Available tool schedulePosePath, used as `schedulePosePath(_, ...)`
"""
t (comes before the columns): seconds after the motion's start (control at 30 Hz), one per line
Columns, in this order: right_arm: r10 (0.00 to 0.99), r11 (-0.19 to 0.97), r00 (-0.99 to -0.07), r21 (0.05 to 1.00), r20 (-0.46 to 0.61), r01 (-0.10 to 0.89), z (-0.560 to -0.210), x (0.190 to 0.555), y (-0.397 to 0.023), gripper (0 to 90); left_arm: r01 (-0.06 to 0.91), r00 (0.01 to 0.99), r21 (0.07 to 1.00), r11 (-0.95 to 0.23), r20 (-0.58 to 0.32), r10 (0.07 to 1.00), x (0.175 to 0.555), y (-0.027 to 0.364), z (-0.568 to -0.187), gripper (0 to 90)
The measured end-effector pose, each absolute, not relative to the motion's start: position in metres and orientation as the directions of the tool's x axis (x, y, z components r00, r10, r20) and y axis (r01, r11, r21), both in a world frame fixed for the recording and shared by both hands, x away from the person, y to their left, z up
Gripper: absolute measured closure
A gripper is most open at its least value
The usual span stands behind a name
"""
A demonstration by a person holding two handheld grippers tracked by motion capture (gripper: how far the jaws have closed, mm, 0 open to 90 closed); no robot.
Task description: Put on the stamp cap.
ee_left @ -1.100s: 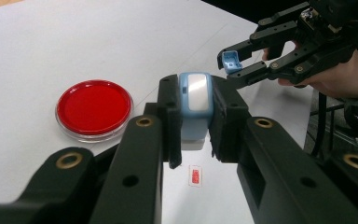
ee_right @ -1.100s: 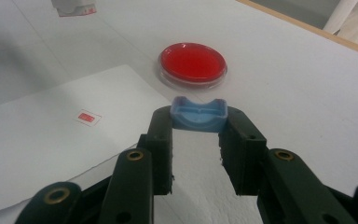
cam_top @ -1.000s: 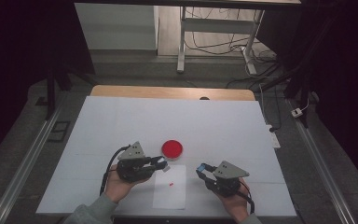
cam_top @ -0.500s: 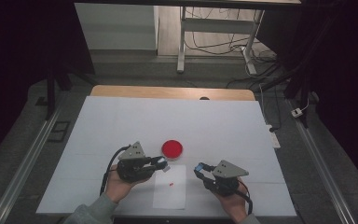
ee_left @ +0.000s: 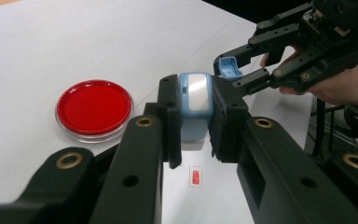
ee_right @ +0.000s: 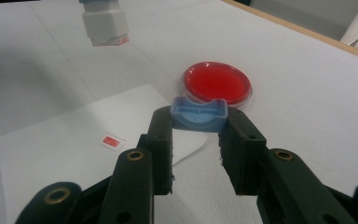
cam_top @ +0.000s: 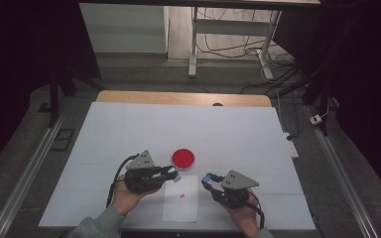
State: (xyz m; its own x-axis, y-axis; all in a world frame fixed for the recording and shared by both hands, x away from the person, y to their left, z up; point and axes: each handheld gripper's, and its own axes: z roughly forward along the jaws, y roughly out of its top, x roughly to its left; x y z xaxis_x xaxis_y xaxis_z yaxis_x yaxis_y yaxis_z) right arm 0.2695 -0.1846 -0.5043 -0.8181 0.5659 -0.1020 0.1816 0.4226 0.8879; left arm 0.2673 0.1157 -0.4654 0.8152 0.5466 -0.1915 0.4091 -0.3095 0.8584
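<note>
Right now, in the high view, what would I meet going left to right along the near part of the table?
Left tool holding the stamp → red stamp mark on the sheet of paper → blue cap in the right tool.

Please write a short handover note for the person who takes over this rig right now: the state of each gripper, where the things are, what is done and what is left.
Left gripper: shut on the blue and white stamp, held above the table.
Right gripper: shut on the blue stamp cap, apart from the stamp.
Red ink pad: open on the table, just beyond the sheet of paper.
Done: cap is off; one red stamp mark is on the paper.
Left, probably: put the cap back on the stamp and set it down.
</note>
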Motion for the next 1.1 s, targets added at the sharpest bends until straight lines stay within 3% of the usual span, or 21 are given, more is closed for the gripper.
schedulePosePath(1.1,0.536,0.465,-0.832,0.872,-0.143,0.150,-0.512,0.267,-0.152,65.6,0.426,0.799,0.864,-0.268,-0.220,0.560,0.270,0.109,-0.466,75.9)
